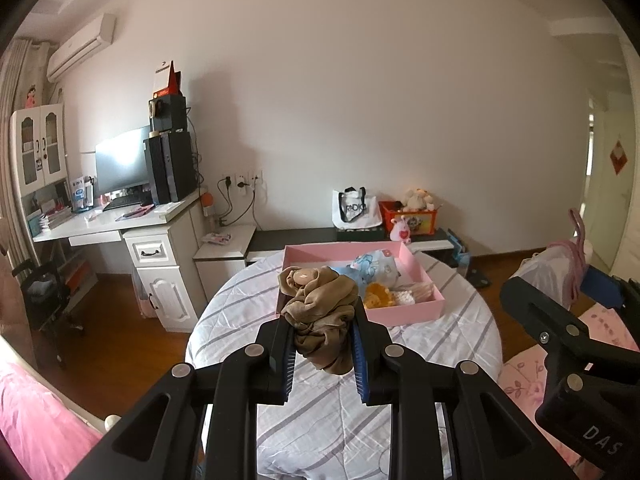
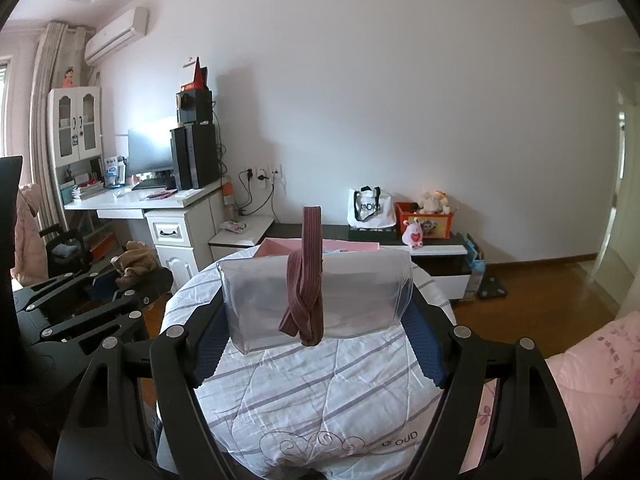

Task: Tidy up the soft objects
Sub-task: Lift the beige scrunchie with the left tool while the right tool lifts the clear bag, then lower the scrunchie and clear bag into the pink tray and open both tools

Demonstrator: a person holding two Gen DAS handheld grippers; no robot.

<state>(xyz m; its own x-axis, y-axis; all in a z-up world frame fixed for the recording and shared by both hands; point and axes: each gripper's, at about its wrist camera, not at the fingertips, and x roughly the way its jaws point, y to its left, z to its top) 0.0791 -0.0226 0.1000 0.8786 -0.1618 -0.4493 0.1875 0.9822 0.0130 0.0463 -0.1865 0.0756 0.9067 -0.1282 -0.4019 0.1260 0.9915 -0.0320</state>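
Bedroom, round table (image 1: pixel 440 344) under a striped white quilt (image 2: pixel 304 392); we read "OUD" stitched on its edge. Our left gripper (image 1: pixel 323 336) pinched a bunched tan garment (image 1: pixel 320 312) above the table. Our right gripper (image 2: pixel 320 320), jaws spread wide, clamped a clear plastic pouch (image 2: pixel 360 292) with a maroon strap (image 2: pixel 306 280) looped over it. Behind, a pink box (image 1: pixel 420 268) held a blue cartoon cloth, something yellow and white bits. White tote bag (image 1: pixel 354 208) by the wall read "RADIO".
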